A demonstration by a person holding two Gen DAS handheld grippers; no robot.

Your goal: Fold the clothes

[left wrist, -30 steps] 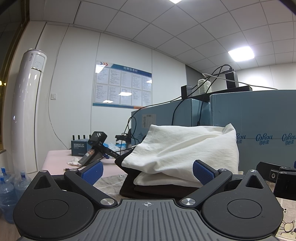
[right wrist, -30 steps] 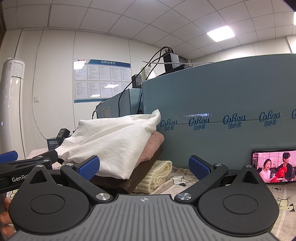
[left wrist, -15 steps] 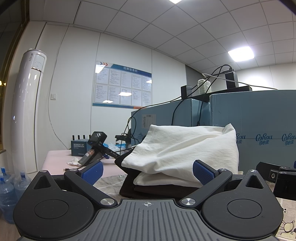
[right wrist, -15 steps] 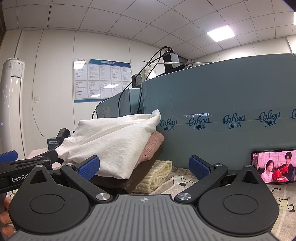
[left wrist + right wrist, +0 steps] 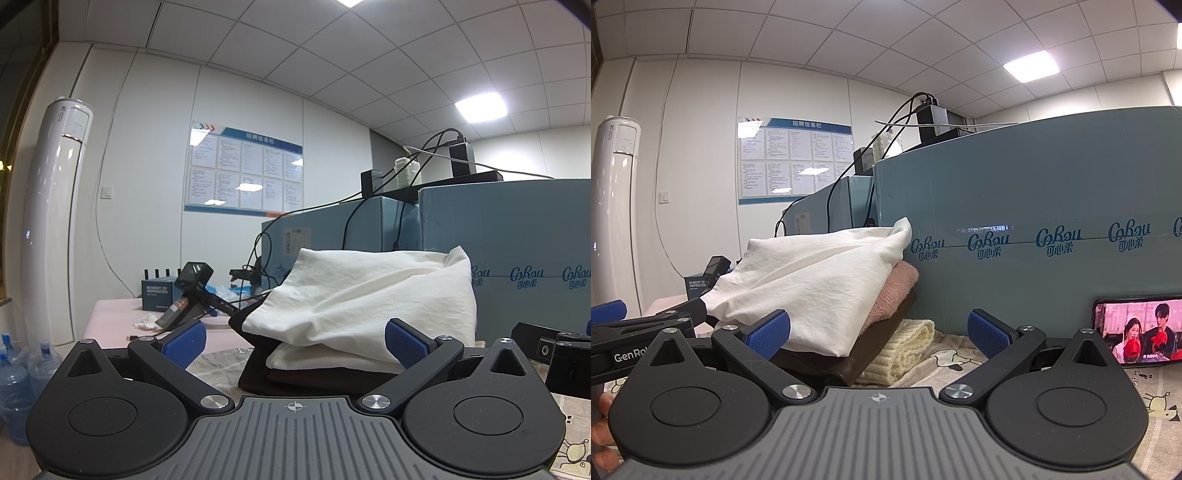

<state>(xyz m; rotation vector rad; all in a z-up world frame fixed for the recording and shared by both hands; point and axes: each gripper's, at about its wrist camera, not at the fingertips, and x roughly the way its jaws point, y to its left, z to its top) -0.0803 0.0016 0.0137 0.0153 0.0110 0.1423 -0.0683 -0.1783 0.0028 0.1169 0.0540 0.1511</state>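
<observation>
Left wrist view
Left gripper (image 5: 295,341): the blue-padded fingers are spread wide and nothing is held between them.
Clothes: a stack of folded garments is seen at 12 o'clock, just beyond the fingertips; a white cotton garment (image 5: 369,295) lies on top, over a dark brown folded piece (image 5: 314,380).
Surroundings: a tall white standing air conditioner (image 5: 55,221) is seen at 9 o'clock, and light blue cardboard boxes (image 5: 517,240) at 2 o'clock.

Right wrist view
Right gripper (image 5: 879,332): it is released, with the jaws wide apart and empty.
Clothes: the same white garment is seen at 11 o'clock; under it a pink knitted sweater (image 5: 901,284) and a cream knitted piece (image 5: 905,347) are found, resting on a printed beige cloth (image 5: 945,363).
Phone: a black phone playing a video (image 5: 1137,330) is leaned on the boxes at 3 o'clock.

Step in hand: it is judged that no garment is being worked; both grippers are waiting before the stack.
Next move: probably the top white garment must be pinched at its near edge by both grippers and lifted off.
</observation>
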